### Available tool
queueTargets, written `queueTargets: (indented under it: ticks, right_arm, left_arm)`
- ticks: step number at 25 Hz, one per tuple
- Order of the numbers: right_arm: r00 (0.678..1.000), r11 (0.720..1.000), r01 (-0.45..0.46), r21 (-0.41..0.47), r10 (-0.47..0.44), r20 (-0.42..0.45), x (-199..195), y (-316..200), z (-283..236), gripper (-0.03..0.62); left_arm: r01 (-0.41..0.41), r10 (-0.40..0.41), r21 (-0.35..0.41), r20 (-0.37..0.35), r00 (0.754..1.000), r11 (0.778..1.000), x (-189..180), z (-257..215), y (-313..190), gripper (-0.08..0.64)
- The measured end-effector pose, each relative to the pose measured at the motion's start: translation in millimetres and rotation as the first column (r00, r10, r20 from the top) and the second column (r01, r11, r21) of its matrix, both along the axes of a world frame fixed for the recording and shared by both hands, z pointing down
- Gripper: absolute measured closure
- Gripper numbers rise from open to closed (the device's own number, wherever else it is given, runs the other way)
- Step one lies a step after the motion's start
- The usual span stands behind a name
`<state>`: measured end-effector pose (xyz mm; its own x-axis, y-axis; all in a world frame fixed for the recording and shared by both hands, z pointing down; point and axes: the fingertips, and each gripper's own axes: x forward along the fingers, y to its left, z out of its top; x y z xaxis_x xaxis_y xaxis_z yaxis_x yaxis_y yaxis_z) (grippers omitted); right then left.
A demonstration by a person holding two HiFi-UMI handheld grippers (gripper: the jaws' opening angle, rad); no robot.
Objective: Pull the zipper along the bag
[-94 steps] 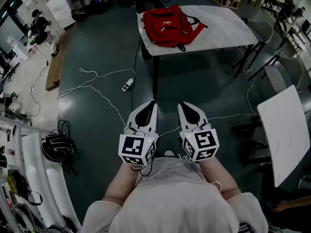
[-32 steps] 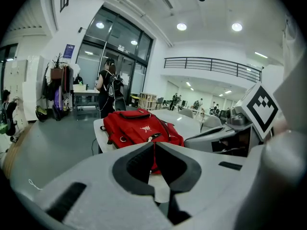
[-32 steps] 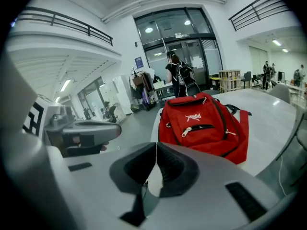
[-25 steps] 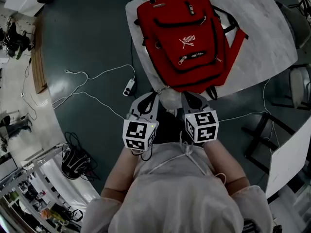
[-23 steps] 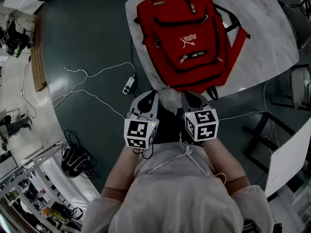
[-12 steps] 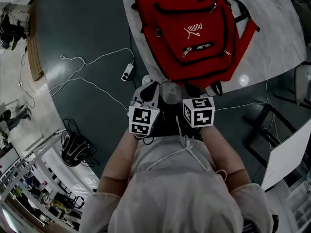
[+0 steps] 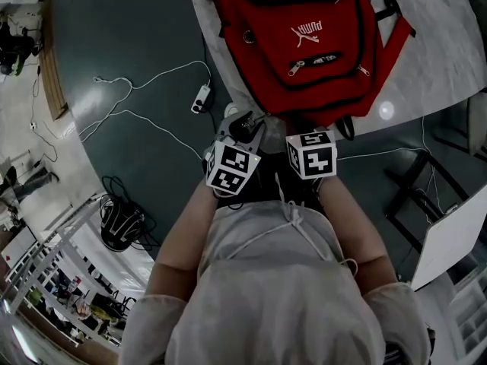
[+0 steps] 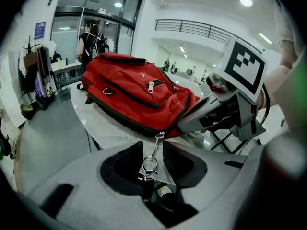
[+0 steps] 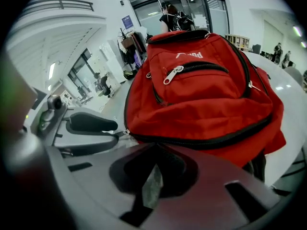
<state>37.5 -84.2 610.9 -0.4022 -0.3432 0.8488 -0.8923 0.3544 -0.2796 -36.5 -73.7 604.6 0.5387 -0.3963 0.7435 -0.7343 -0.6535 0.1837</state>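
A red backpack (image 7: 304, 44) lies flat on the white table (image 7: 441, 59), its bottom edge facing me. My left gripper (image 8: 152, 145) is at the table's near edge, just short of the bag (image 8: 139, 95). Its jaws have just been opening and now stand apart. A metal zipper pull (image 8: 152, 153) with a ring lies in the gap, and the pads do not press on it. My right gripper (image 9: 156, 150) is next to it on the right, shut and empty, aimed at the dark zipper track (image 9: 206, 140) along the bag's bottom edge.
A power strip (image 7: 201, 97) with white cables lies on the dark floor left of the table. A bundle of black cable (image 7: 122, 223) sits on the floor at the left. A second white table (image 7: 449, 234) stands at the right. A person (image 8: 91, 37) stands far behind the bag.
Both grippers have sunk and come up to the bag's near edge. The left jaws, shut before, now stand apart. The bag fills more of the head view.
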Motion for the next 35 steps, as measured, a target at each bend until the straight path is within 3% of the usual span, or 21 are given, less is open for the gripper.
queueTargets:
  ticks: [3, 8, 10, 12, 27, 35]
  right_arm:
    - [1.000, 1.000, -0.006, -0.009, 0.006, -0.025, 0, 1, 1, 0.565]
    - [0.999, 1.000, 0.019, -0.004, -0.020, -0.041, 0, 1, 0, 0.565]
    - [0.999, 1.000, 0.018, -0.010, -0.019, -0.045, 0, 1, 0, 0.565]
    - [0.999, 1.000, 0.017, -0.009, -0.018, -0.050, -1, 0, 0, 0.565]
    - [0.998, 0.998, 0.011, -0.068, -0.015, -0.055, -2, -2, 8, 0.566]
    - [0.998, 0.990, -0.004, -0.141, -0.004, -0.058, -3, -4, 9, 0.566]
  left_arm:
    - [-0.057, 0.058, -0.037, 0.031, 0.998, 0.998, 6, 7, 3, 0.443]
    - [-0.079, 0.085, -0.090, 0.067, 0.994, 0.993, 15, 12, 1, 0.446]
    - [-0.103, 0.113, -0.086, 0.116, 0.987, 0.991, 16, 16, 1, 0.517]
    - [-0.117, 0.128, -0.083, 0.143, 0.981, 0.990, 15, 18, 1, 0.526]
    - [-0.208, 0.230, -0.152, 0.144, 0.963, 0.966, 2, 21, -5, 0.537]
    - [-0.192, 0.207, -0.124, 0.121, 0.971, 0.973, -20, 19, -27, 0.537]
